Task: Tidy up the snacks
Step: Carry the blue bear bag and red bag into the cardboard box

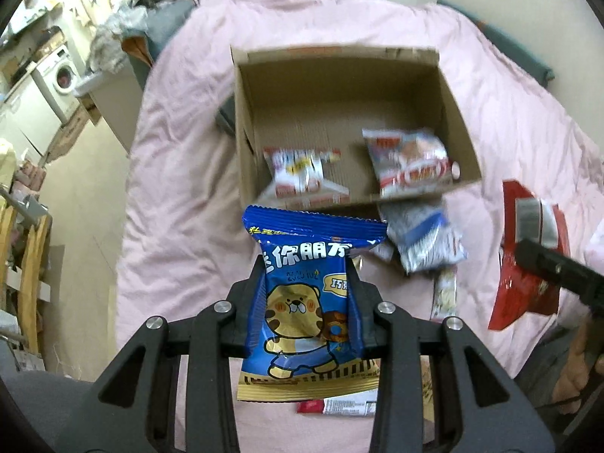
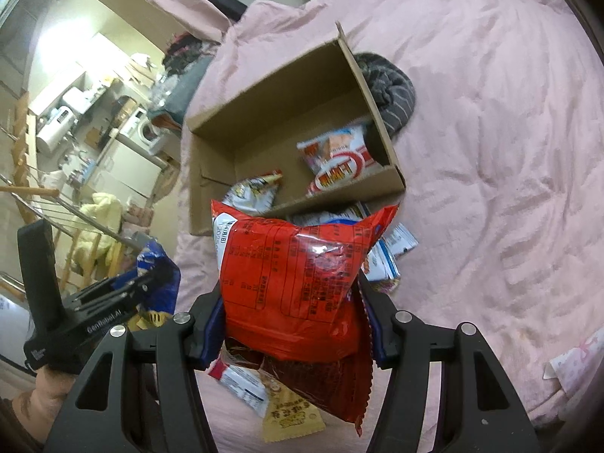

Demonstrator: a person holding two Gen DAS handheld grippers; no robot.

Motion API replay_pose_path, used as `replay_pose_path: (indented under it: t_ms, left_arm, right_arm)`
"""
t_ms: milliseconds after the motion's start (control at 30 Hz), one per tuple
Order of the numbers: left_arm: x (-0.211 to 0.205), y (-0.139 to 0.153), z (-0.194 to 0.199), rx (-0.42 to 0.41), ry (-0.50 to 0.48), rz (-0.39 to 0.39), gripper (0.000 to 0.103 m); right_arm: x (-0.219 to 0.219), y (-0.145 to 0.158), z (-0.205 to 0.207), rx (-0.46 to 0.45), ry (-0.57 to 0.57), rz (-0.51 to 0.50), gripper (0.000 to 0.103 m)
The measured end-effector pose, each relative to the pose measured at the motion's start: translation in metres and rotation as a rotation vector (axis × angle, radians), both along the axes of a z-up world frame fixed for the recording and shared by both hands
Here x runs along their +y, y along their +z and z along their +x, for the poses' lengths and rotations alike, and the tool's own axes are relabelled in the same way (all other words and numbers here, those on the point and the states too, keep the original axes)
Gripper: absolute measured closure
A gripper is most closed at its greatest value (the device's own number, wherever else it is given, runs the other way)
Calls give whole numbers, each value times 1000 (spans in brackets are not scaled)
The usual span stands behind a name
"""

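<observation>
The cardboard box (image 1: 339, 87) stands open-topped on the bed (image 1: 181, 188) — its far half bare, two packets (image 1: 411, 162) along the near wall. Loose packets (image 1: 426, 238) crowd the bedding just before it; the bed's right side (image 2: 490, 151) lies free.

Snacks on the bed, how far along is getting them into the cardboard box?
Done: two packets already lie in the cardboard box. In hand: the left gripper clamps a blue snack bag, and the right gripper clamps a red snack bag, both short of the box. Left: a silver-blue packet and a few small packets on the pink blanket.
</observation>
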State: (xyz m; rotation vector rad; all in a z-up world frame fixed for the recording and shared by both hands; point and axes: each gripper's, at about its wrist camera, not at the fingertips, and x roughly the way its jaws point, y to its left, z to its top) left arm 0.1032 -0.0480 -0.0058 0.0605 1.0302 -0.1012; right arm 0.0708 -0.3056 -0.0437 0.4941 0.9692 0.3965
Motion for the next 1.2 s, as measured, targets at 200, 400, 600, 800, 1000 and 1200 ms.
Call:
replay_pose_path:
  t_ms: [200, 400, 600, 800, 1000, 1200]
  left_arm:
    - [8, 20, 15, -46, 39, -5, 71]
    - [12, 34, 32, -79, 68, -5, 71]
    - [11, 40, 49, -107, 70, -1, 71]
    - [10, 39, 73, -114, 68, -10, 71]
    - [6, 31, 90, -109, 59, -16, 71]
    - [5, 21, 109, -110, 53, -19, 71]
  right_arm:
    - [-6, 15, -2, -64, -19, 37, 42]
    - [-10, 25, 9, -102, -43, 48, 42]
    - [-9, 32, 28, -123, -52, 22, 42]
    - [2, 29, 50, -110, -44, 7, 42]
    - [16, 25, 72, -101, -21, -25, 42]
    - [30, 16, 96, -82, -2, -51, 42]
